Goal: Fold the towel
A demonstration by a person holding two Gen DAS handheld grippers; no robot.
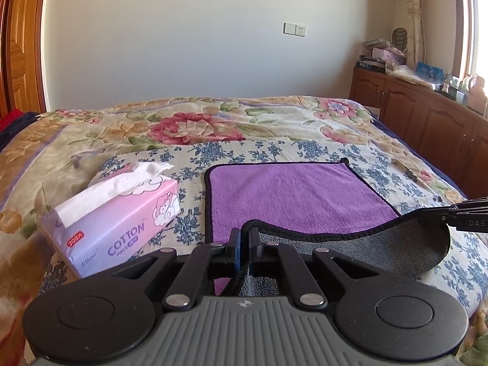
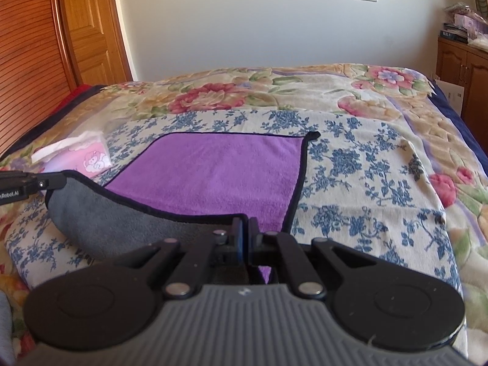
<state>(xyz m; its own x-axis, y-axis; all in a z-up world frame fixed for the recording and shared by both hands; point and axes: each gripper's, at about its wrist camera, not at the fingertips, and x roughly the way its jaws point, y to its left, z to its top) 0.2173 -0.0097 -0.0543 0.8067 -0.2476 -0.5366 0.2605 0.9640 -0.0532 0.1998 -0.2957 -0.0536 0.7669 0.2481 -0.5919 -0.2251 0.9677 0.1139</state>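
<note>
A purple towel [image 1: 292, 195] with a grey underside and black trim lies on the bed; it also shows in the right wrist view [image 2: 213, 174]. Its near edge is lifted and curls over, showing the grey side [image 1: 396, 244]. My left gripper [image 1: 244, 235] is shut on the towel's near left corner. My right gripper [image 2: 245, 224] is shut on the near right corner. Each gripper shows at the edge of the other's view: the right one [image 1: 457, 216] and the left one [image 2: 30, 184].
A pink tissue pack [image 1: 116, 219] lies left of the towel on a blue-flowered cloth [image 2: 350, 167] over a floral quilt. A wooden cabinet [image 1: 427, 113] stands to the right, a wooden door [image 2: 88, 27] to the left.
</note>
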